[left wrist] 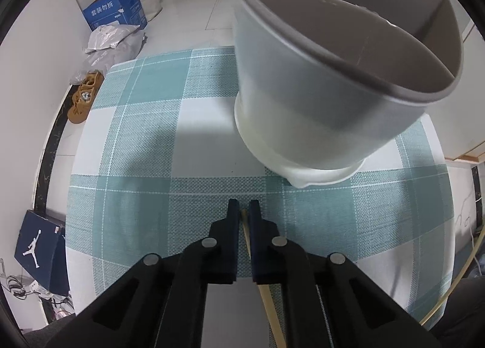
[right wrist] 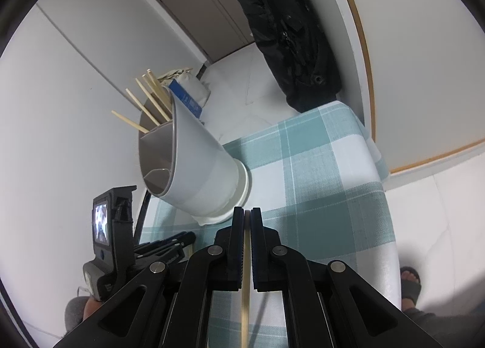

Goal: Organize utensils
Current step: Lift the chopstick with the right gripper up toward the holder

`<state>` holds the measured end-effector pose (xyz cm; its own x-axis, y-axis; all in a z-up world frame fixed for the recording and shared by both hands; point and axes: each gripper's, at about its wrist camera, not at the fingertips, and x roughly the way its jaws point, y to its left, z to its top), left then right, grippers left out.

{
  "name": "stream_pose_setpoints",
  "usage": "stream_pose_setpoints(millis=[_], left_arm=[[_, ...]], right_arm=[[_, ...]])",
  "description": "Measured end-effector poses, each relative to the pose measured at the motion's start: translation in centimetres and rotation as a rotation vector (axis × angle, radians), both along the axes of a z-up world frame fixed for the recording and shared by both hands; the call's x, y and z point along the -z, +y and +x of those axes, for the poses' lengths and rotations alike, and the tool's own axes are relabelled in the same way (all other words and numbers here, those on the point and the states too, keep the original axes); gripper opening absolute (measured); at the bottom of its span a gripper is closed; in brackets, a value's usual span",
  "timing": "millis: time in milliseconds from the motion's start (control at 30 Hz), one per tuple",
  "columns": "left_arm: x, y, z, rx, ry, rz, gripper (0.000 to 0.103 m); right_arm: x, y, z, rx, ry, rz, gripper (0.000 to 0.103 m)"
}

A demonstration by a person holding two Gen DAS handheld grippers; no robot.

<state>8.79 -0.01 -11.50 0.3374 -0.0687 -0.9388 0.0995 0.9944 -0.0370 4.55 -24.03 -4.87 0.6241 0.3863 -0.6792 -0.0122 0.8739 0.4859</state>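
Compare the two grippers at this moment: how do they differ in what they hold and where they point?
The left gripper pinches its chopstick over open tablecloth, short of the holder; the right gripper holds its chopstick with its tips against the holder's base. The left chopstick slants; the right runs straight between the fingers. Both are shut on one chopstick.
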Motion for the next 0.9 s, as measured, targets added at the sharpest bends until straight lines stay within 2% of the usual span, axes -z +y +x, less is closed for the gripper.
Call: stream_pose_setpoints(millis=[100, 233, 433, 567, 667, 733, 900], left_arm=[[-0.1, 0.5, -0.1, -0.023, 0.004, -0.015, 0.001], [-0.8, 1.3, 0.0, -0.061, -0.010, -0.075, 0.000], [-4.3, 1.6, -1.4, -0.072, -0.149, -0.145, 0.000], [-7.1, 2.0, -3.4, -0.075, -0.277, -0.196, 0.000], [-8.9, 2.0, -4.9, -0.062, -0.368, -0.204, 0.000], [-9.6, 1.8, -5.7, -0.044, -0.400, -0.203, 0.000], [-9.8, 2.2, -6.0, -0.017, -0.398, -0.209, 0.000]], right_arm=[[0.0, 0.1, -0.1, -0.003, -0.003, -0.003, 0.003], [-0.2, 0.4, -0.2, -0.003, -0.012, -0.009, 0.003], [-1.0, 1.4, -0.7, -0.010, -0.063, -0.035, 0.003], [-1.7, 2.0, -1.4, -0.012, -0.116, -0.057, 0.003], [-2.2, 2.3, -1.9, -0.014, -0.144, -0.063, 0.003], [-2.3, 2.7, -2.1, -0.033, -0.153, -0.056, 0.003], [-3.2, 3.7, -3.1, -0.045, -0.216, -0.075, 0.003]])
